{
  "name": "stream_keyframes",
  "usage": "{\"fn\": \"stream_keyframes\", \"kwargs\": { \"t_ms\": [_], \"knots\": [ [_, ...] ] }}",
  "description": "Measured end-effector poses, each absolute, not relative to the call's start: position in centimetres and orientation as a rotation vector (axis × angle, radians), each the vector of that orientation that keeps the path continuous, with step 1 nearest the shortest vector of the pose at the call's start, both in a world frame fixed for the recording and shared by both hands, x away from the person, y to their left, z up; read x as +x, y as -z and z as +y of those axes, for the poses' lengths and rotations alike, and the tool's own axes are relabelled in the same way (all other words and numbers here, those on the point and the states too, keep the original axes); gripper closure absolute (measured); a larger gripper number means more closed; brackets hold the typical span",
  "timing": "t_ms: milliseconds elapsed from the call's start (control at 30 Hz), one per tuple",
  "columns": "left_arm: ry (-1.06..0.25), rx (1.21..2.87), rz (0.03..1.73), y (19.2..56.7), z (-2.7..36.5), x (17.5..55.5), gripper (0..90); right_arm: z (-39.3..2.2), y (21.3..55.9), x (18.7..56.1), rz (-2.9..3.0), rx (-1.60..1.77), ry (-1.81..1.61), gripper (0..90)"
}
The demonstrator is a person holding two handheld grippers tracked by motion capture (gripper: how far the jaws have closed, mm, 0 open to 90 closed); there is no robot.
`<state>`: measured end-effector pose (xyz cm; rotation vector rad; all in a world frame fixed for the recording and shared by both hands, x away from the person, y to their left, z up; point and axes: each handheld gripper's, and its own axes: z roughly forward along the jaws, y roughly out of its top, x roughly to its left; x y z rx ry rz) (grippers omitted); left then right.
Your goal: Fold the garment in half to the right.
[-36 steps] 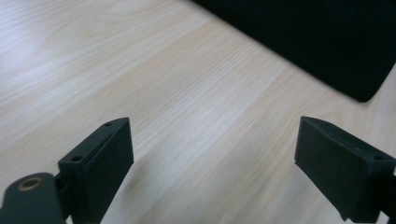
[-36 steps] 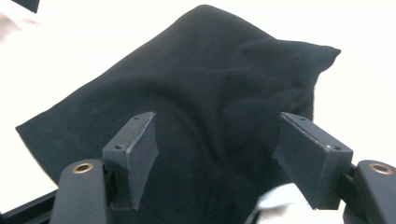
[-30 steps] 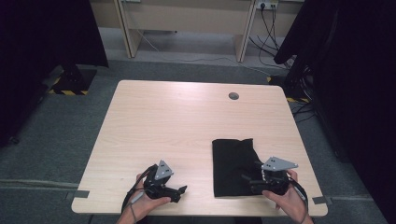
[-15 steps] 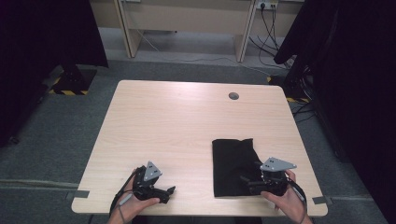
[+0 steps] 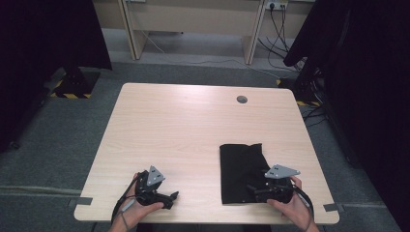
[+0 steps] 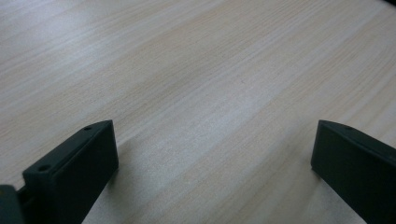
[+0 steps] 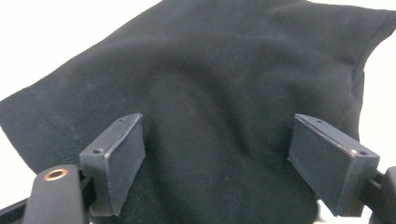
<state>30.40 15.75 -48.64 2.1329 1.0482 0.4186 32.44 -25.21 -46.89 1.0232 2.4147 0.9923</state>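
A folded black cloth (image 5: 241,169) lies flat on the light wooden table (image 5: 193,125) at the front right. My right gripper (image 5: 252,189) rests over the cloth's near edge and points left. Its jaws have just been opening, and in the right gripper view they stand wide apart (image 7: 217,128) over the cloth (image 7: 233,60) without pinching it. My left gripper (image 5: 171,197) lies at the front left, pointing right. Its jaws have also just been opening and stand wide (image 6: 212,135) over bare wood (image 6: 187,56), with nothing between them.
A round cable hole (image 5: 241,99) sits near the table's far edge. Grey tape (image 5: 80,200) marks the front corners. Dark curtains hang at both sides, and desk legs and cables (image 5: 285,24) stand on the floor beyond the table.
My left hand and gripper have shifted a little to the left along the front edge. The right gripper and the cloth stay where they were.
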Motion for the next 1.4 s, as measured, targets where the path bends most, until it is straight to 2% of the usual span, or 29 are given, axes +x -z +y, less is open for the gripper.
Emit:
{"fn": "stream_keyframes", "kwargs": {
  "t_ms": [567,1400],
  "knots": [
    [-0.425,2.132,1.052,48.7,15.7,30.4,0.0,-23.5,47.5,33.9,2.399,1.034,-0.979,16.9],
    [-0.431,2.129,1.059,48.7,15.8,30.4,0.0,-17.5,47.6,39.9,2.417,1.005,-1.001,16.9]
  ]
}}
